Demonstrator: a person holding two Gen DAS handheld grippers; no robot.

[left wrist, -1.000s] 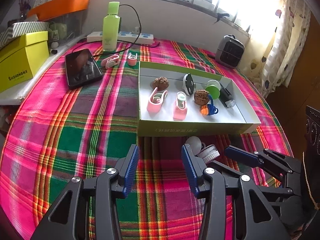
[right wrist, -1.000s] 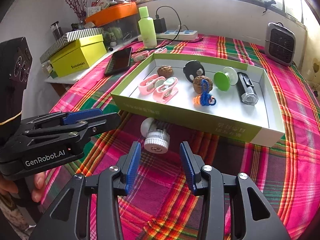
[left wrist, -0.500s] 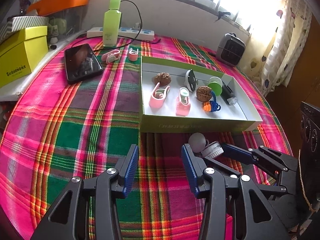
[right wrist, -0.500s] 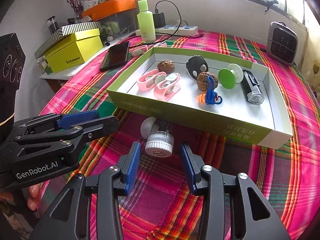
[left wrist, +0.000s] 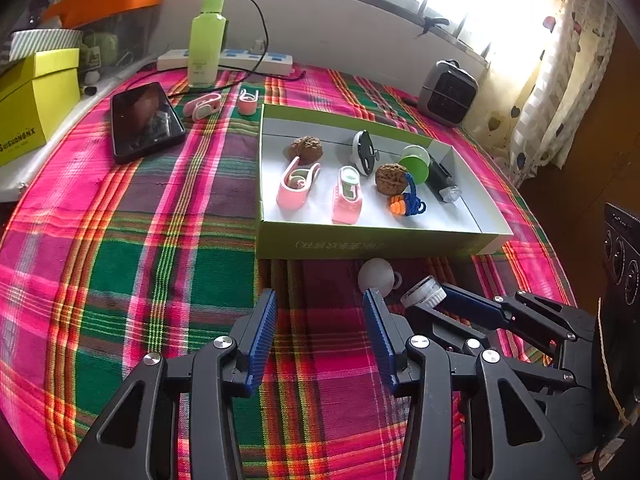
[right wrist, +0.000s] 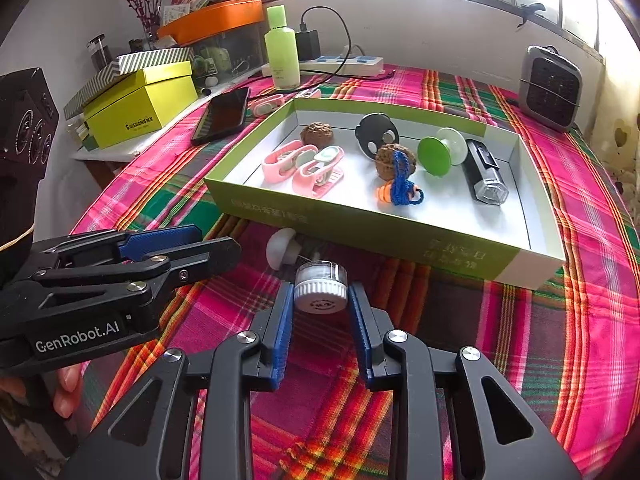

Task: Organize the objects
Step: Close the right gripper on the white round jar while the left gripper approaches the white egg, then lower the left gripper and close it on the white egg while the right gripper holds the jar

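Note:
A small clear jar with a white ribbed cap (right wrist: 321,292) lies on the plaid cloth just in front of the green box (right wrist: 360,232). My right gripper (right wrist: 320,300) has its blue pads against both sides of the cap. The jar also shows in the left wrist view (left wrist: 424,291). A white round knob (right wrist: 280,246) lies beside it. The box (left wrist: 360,242) holds pink clips, walnuts, a green spool and a black torch. My left gripper (left wrist: 320,312) is open and empty, left of the jar.
A black phone (left wrist: 144,122), two pink clips (left wrist: 202,106), a green bottle (left wrist: 206,38) and a power strip (left wrist: 224,60) lie at the back left. A yellow box (left wrist: 36,104) stands beyond the table's left edge. A grey heater (left wrist: 448,94) stands at the back right.
My right gripper has moved forward and narrowed around the jar's cap. The left gripper has stayed open and drawn back a little.

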